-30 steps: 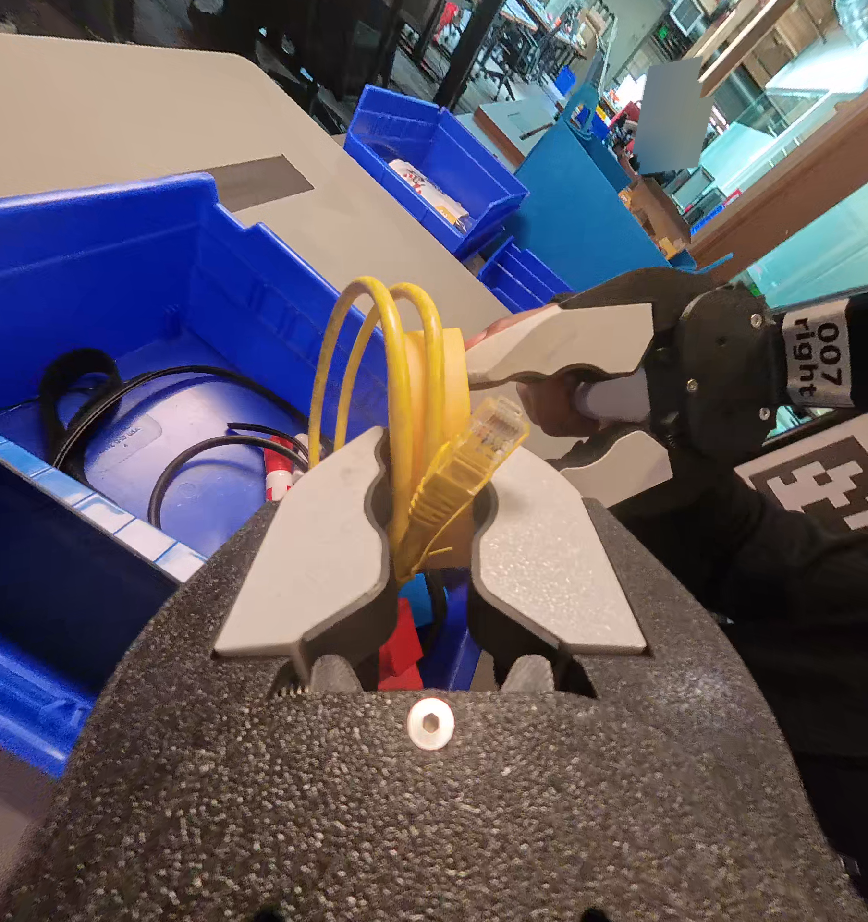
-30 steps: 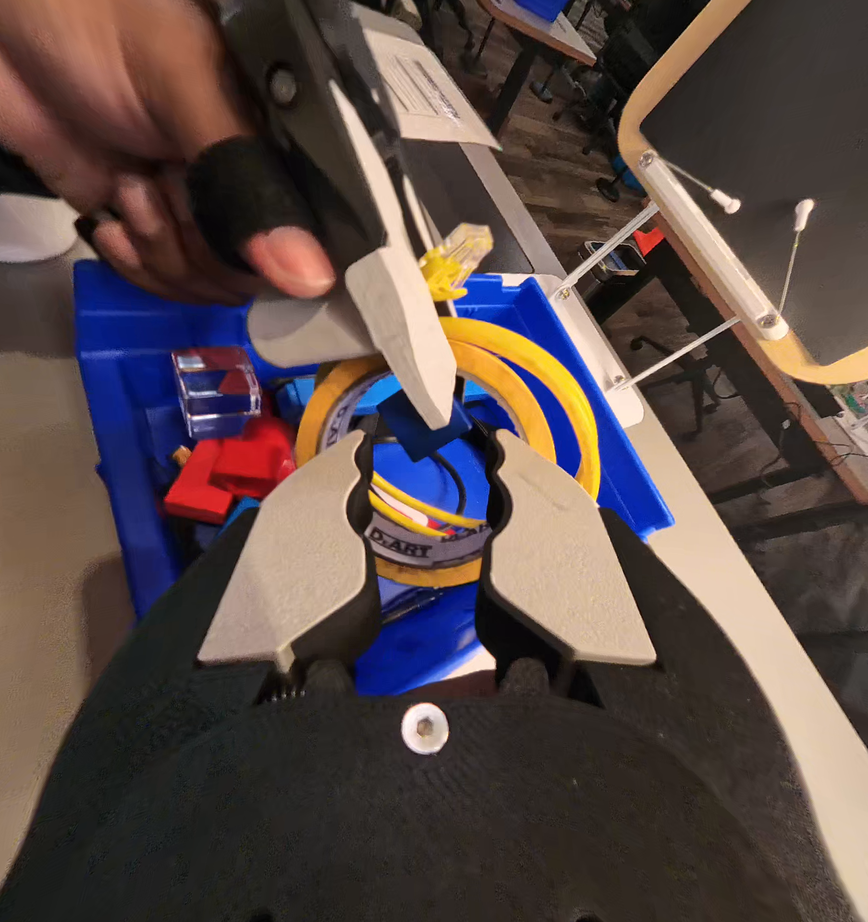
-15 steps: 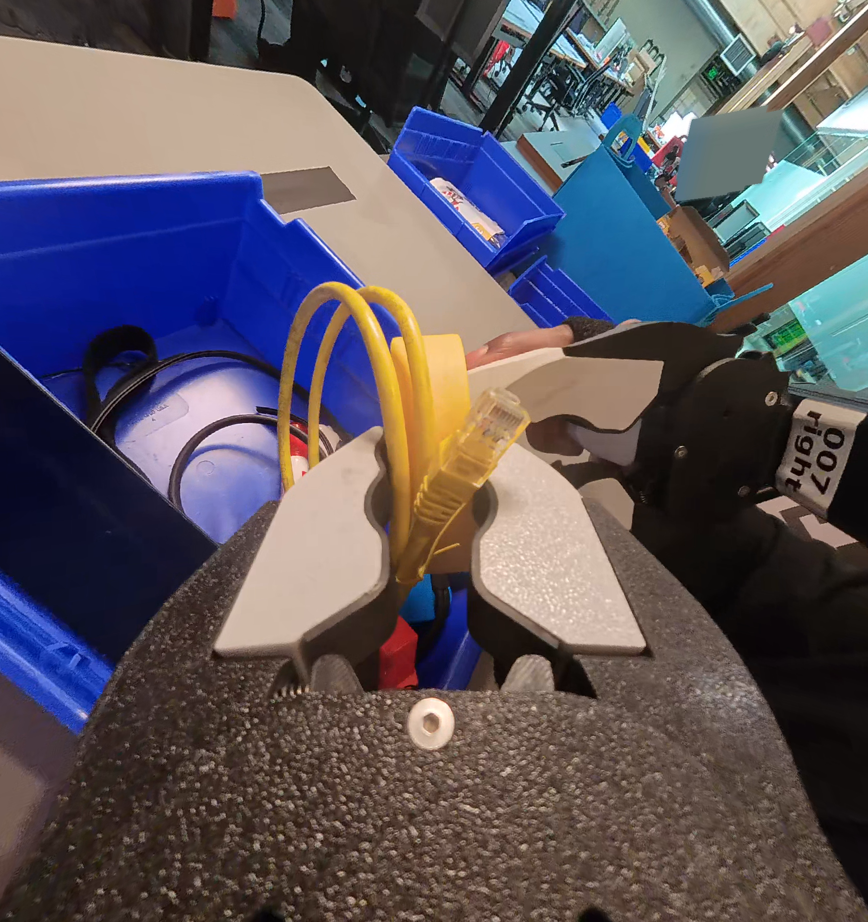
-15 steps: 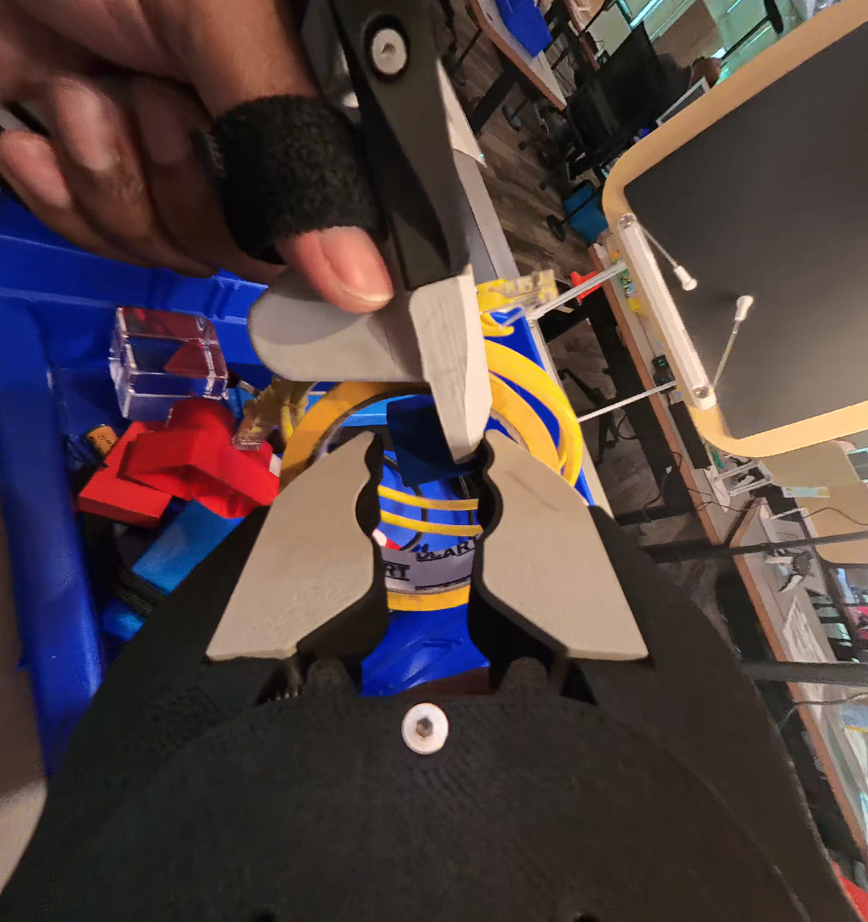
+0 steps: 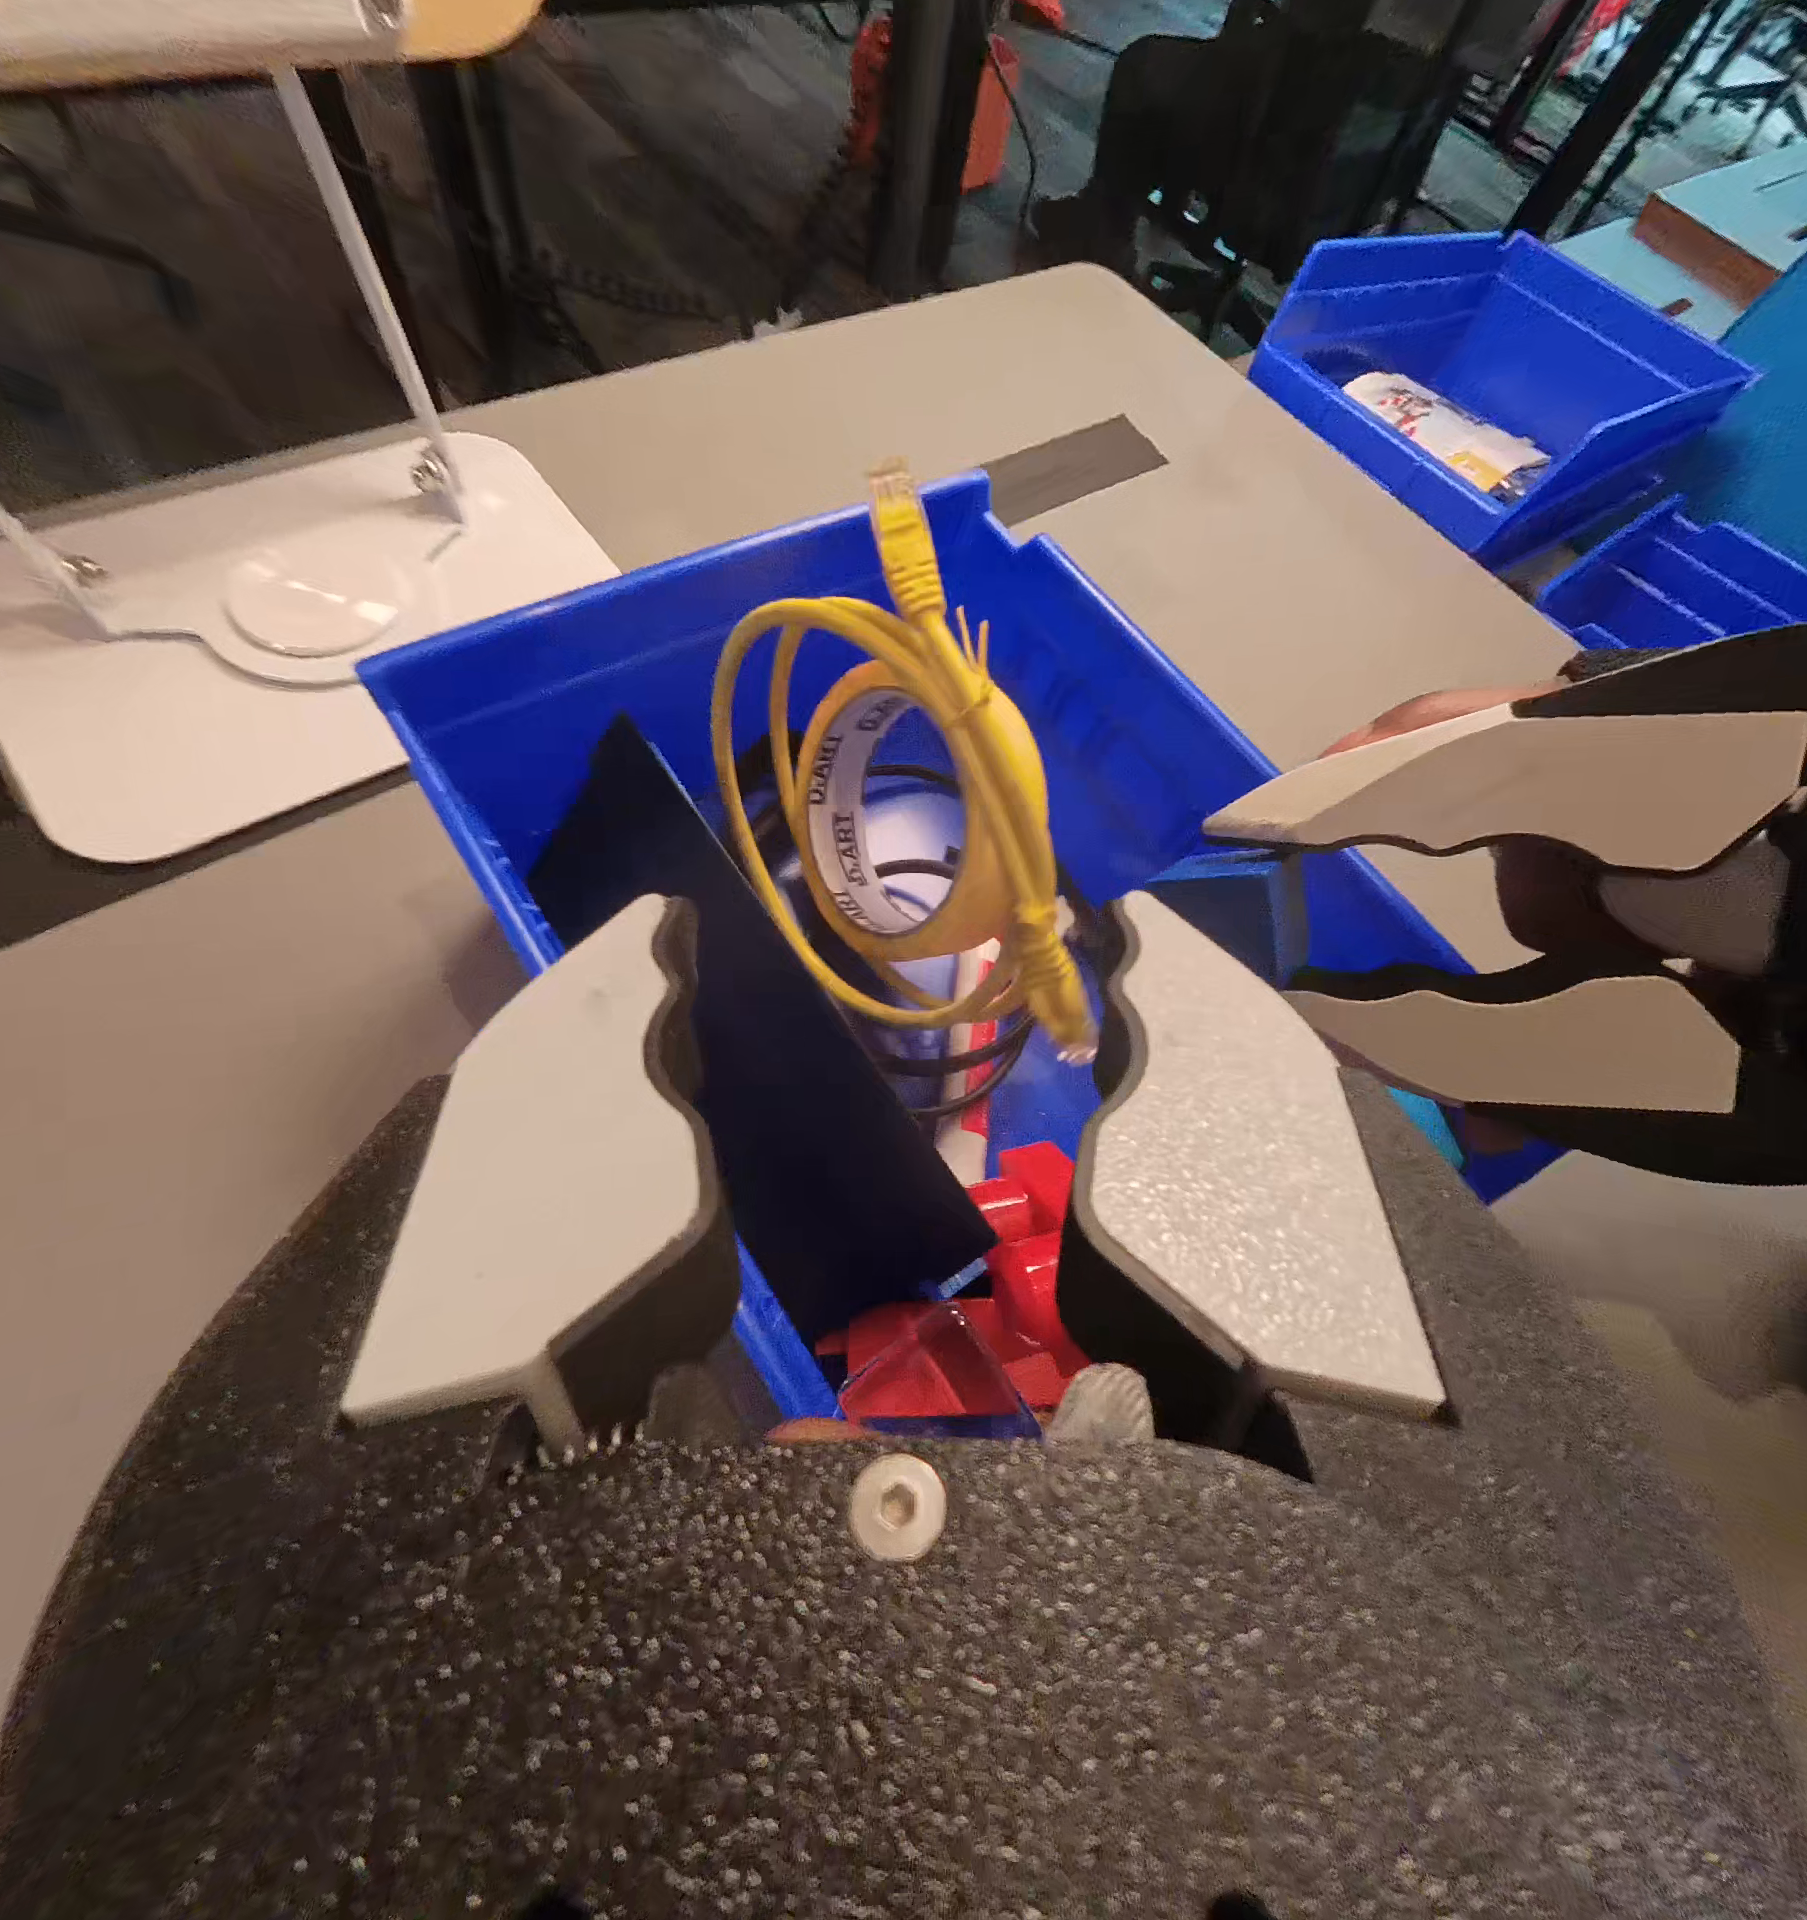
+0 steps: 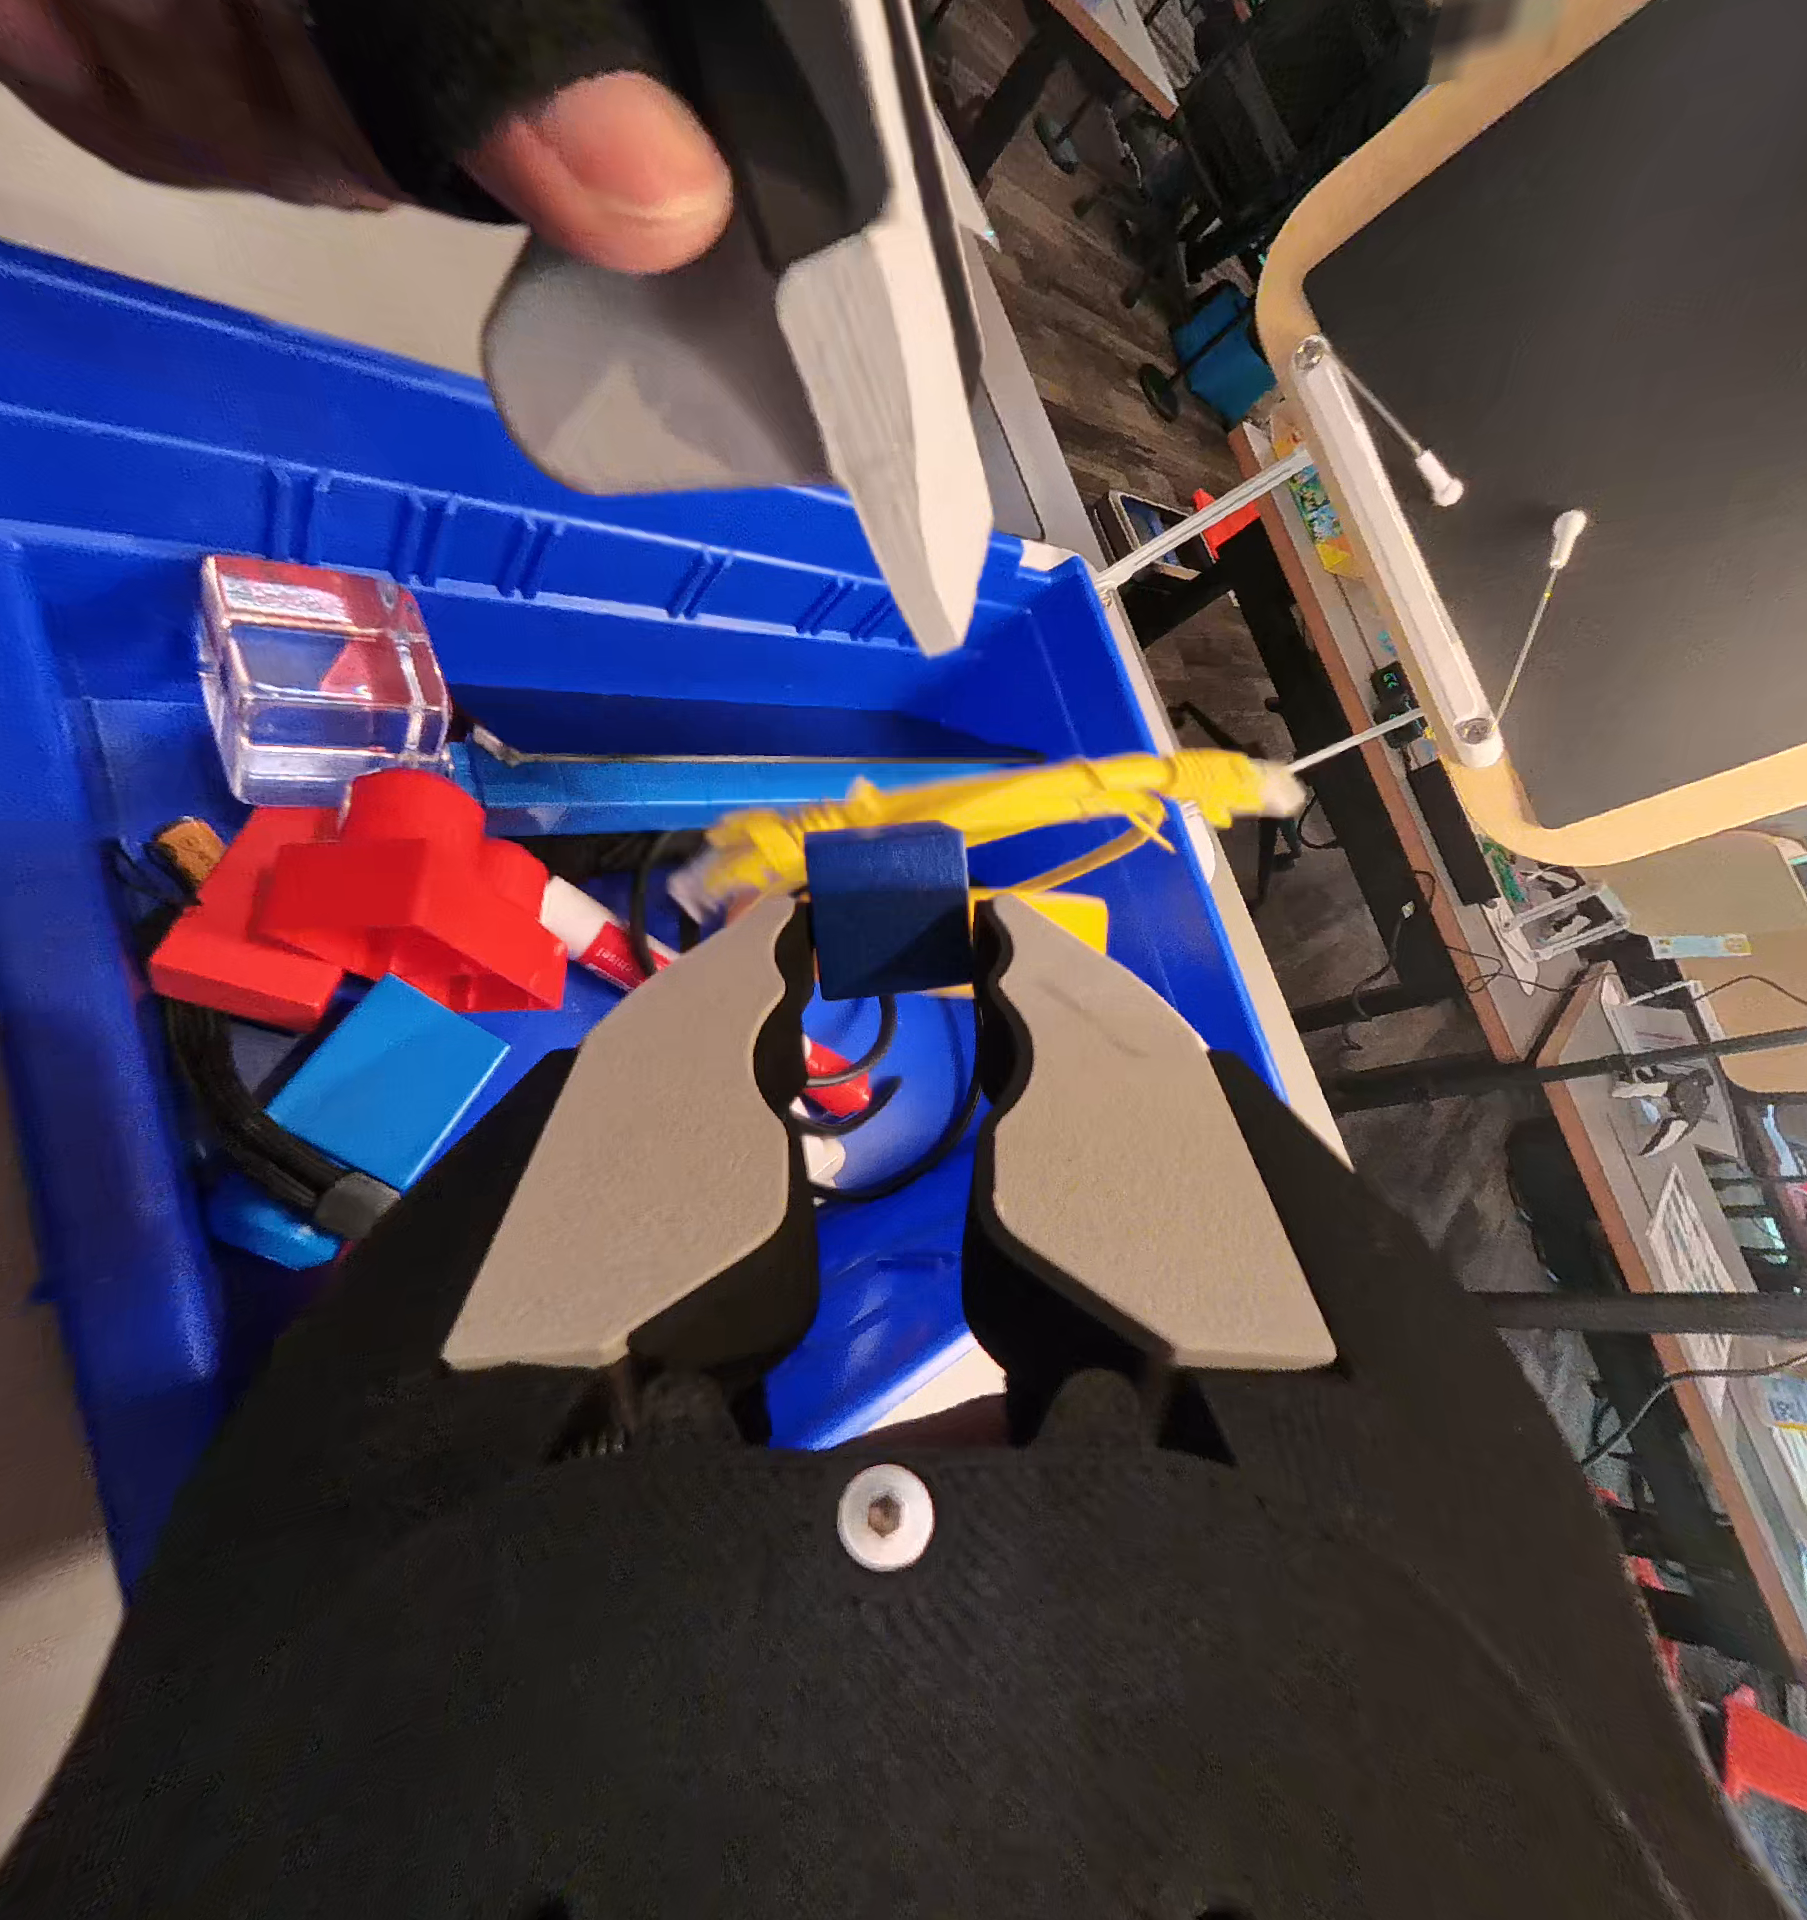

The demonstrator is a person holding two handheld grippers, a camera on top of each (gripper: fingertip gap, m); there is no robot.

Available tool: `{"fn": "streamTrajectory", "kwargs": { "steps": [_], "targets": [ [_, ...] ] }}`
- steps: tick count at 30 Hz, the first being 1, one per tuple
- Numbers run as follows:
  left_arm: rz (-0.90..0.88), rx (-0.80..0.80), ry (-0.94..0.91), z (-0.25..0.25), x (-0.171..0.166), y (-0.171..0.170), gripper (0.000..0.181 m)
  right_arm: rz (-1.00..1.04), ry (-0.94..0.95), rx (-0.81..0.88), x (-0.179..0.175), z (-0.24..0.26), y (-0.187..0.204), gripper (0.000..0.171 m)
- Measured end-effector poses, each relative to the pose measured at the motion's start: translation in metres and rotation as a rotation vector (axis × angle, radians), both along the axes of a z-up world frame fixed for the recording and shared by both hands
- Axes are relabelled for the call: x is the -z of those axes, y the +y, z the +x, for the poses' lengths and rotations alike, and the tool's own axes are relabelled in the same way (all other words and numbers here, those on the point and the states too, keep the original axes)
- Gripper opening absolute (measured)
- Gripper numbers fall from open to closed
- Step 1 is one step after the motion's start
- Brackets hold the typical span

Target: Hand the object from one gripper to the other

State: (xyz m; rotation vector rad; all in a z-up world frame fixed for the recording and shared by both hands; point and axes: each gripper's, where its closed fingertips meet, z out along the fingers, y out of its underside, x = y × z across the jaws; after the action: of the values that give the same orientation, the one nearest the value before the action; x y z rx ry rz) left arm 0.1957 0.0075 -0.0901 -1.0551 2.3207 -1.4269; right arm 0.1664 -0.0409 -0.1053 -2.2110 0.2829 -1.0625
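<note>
Over the blue bin (image 5: 525, 717), a coiled yellow network cable (image 5: 982, 748) is seen with a roll of yellow tape (image 5: 837, 821) lodged inside its loops. One plug is pointed up past the far rim, the other down toward the bin's contents. The bundle is gripped by neither tool and is slightly blurred, so it cannot be told whether it is resting on anything. The left tool (image 5: 894, 914) is spread wide with nothing between its fingers, and the cable is framed in that gap from above. In the right wrist view the cable is seen edge-on, just beyond the right tool (image 6: 886, 914). That tool is clamped on a small dark blue block (image 6: 878, 904), which is pressed between its fingertips. A black divider (image 5: 805, 1091) is set slantwise across the bin. On the nearer side are gathered red blocks (image 6: 400, 914), a clear cube (image 6: 317, 686), a light blue block (image 6: 390, 1091), a red-and-white marker (image 6: 598, 935) and a bundled black cord (image 6: 244, 1122). The bin is carried by a grey counter (image 5: 203, 1039), with a white stand base (image 5: 203, 665) just beside it. More blue bins (image 5: 1501, 343) are set well apart at the far right.
</note>
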Motion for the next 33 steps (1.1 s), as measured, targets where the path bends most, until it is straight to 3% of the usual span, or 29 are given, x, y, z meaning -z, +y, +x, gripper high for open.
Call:
{"fn": "streamTrajectory", "kwargs": {
  "steps": [3, 6, 8, 13, 19, 22, 27, 30, 33],
  "targets": [
    [-0.003, -0.016, -0.135, -0.017, -0.019, 0.005, 0.077, 0.034, 0.0, 0.006, -0.007, -0.007, 0.0, 0.03],
    [-0.031, 0.085, -0.235, -0.062, -0.026, -0.002, 0.076, 0.088, 0.0, 0.008, -0.016, -0.021, -0.003, 0.03],
    [-0.035, 0.193, -0.303, -0.097, -0.022, -0.01, 0.066, 0.129, -0.013, 0.016, -0.024, -0.032, -0.007, 0.029],
    [0.208, 0.431, -0.405, -0.156, 0.038, -0.025, 0.063, 0.232, -0.047, 0.031, -0.038, -0.056, -0.01, 0.029],
    [0.534, 0.37, -0.561, -0.13, 0.095, -0.026, 0.058, 0.278, -0.088, 0.024, -0.032, -0.068, -0.001, 0.03],
    [0.455, 0.36, -0.529, -0.123, 0.103, -0.038, 0.069, 0.311, -0.112, 0.022, -0.033, -0.07, 0.0, 0.029],
    [0.274, 0.303, -0.502, -0.101, 0.104, -0.048, 0.07, 0.373, -0.189, 0.03, -0.046, -0.07, -0.005, 0.03],
    [0.295, 0.306, -0.611, -0.107, 0.092, -0.03, 0.065, 0.41, -0.217, 0.011, -0.049, -0.075, -0.005, 0.029],
    [0.186, 0.302, -0.549, -0.139, 0.087, -0.004, 0.064, 0.389, -0.224, -0.015, -0.043, -0.081, 0.0, 0.029]
  ]
}}
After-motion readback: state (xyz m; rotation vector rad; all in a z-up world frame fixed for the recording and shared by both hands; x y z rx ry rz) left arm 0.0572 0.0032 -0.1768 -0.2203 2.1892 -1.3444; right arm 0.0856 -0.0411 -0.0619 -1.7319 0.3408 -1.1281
